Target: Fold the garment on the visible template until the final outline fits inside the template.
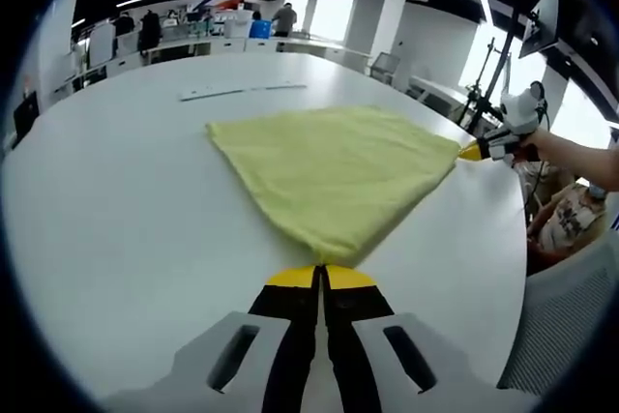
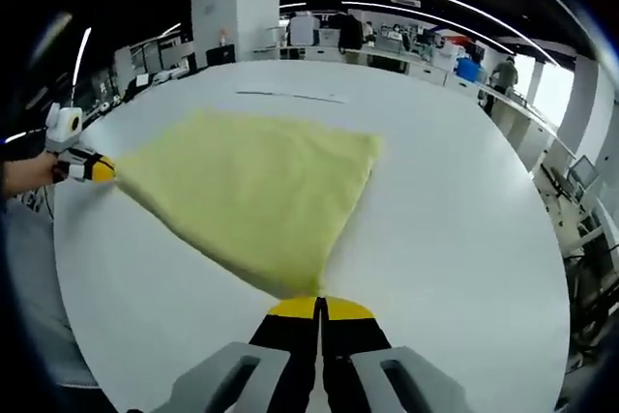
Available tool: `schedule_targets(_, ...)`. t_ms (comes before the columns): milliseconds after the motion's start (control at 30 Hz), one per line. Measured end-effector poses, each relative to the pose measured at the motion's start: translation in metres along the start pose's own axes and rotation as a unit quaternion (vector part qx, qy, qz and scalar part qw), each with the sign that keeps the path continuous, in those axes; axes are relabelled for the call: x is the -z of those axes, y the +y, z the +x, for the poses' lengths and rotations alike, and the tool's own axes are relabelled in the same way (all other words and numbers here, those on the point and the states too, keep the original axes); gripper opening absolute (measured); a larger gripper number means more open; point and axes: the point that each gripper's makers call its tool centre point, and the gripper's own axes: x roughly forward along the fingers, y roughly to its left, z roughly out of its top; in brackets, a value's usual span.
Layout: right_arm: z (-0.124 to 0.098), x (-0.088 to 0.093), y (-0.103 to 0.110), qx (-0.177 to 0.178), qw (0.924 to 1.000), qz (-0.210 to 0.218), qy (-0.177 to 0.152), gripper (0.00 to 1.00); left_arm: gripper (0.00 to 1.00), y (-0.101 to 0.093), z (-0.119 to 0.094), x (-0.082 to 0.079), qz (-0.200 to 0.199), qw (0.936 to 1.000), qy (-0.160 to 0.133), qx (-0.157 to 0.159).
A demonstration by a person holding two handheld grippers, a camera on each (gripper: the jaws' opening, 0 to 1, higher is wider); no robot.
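A yellow cloth (image 1: 334, 171) lies spread on the white round table (image 1: 116, 220), pulled taut into a pointed shape. In the left gripper view, my left gripper (image 1: 321, 276) is shut on the cloth's near corner. The right gripper (image 1: 481, 150) comes in from the right, held by a hand and shut on the cloth's right corner. In the right gripper view, my right gripper (image 2: 319, 307) pinches the near corner of the cloth (image 2: 251, 191), and the left gripper (image 2: 95, 168) holds the far left corner. A thin grey line marking (image 1: 242, 91) lies on the table beyond the cloth.
The table edge curves close on the right (image 1: 517, 268), where a person (image 1: 571, 215) sits. A tripod stand (image 1: 484, 94) rises behind the table. Desks and several people stand far back (image 1: 193, 31). The same grey marking (image 2: 290, 97) lies past the cloth.
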Motion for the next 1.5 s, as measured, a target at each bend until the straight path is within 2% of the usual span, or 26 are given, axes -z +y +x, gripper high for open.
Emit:
schedule_targets(33,-0.001,0.003,-0.001,-0.001,1.0000,-0.007,0.007,0.00,0.00,0.000,0.000,0.000,0.001,1.0000,0.001,-0.001)
schedule_targets(133,-0.004,0.001,0.002,-0.020,0.9998,0.004,-0.006,0.00,0.00,-0.001,0.001,0.002,0.003,1.0000,0.003,0.002)
schedule_targets(233,-0.004,0.004,0.003,-0.024,0.9997,-0.008,0.002,0.00,0.00,-0.002,0.003,0.005,0.005,1.0000,0.007,0.000)
schedule_targets(500,-0.003,0.007,0.007,-0.036,0.9992,0.012,0.007,0.00,0.00,-0.001,0.003,0.007,-0.002,1.0000,0.007,-0.003)
schedule_targets(567,-0.004,0.005,0.012,-0.056,0.9981,0.026,0.002,0.00,0.00,-0.001,0.003,0.008,-0.004,0.9999,0.009,-0.003)
schedule_targets(633,-0.004,0.002,0.015,-0.064,0.9975,0.029,-0.004,0.10,0.00,-0.001,0.003,0.011,-0.004,0.9999,0.012,-0.003)
schedule_targets(700,-0.003,-0.002,0.018,-0.076,0.9966,0.030,-0.013,0.14,0.00,0.000,0.004,0.010,-0.006,0.9999,0.009,-0.004)
schedule_targets(867,0.002,-0.005,0.019,-0.084,0.9964,0.003,-0.012,0.12,0.00,0.002,0.003,0.010,0.004,0.9999,0.013,-0.006)
schedule_targets(1000,0.003,-0.008,0.021,-0.092,0.9956,-0.004,-0.016,0.10,0.08,0.000,0.002,0.007,0.016,0.9998,0.010,0.003)
schedule_targets(1067,0.004,-0.009,0.022,-0.095,0.9953,-0.004,-0.017,0.09,0.07,-0.004,0.002,0.004,0.013,0.9998,0.004,0.016)
schedule_targets(1300,0.007,-0.007,0.020,-0.093,0.9954,-0.022,-0.009,0.00,0.01,-0.005,0.006,0.001,-0.003,0.9997,0.002,0.026)
schedule_targets(1500,0.006,-0.006,0.020,-0.092,0.9952,-0.033,-0.006,0.00,0.00,-0.005,0.004,0.001,-0.004,0.9997,0.003,0.025)
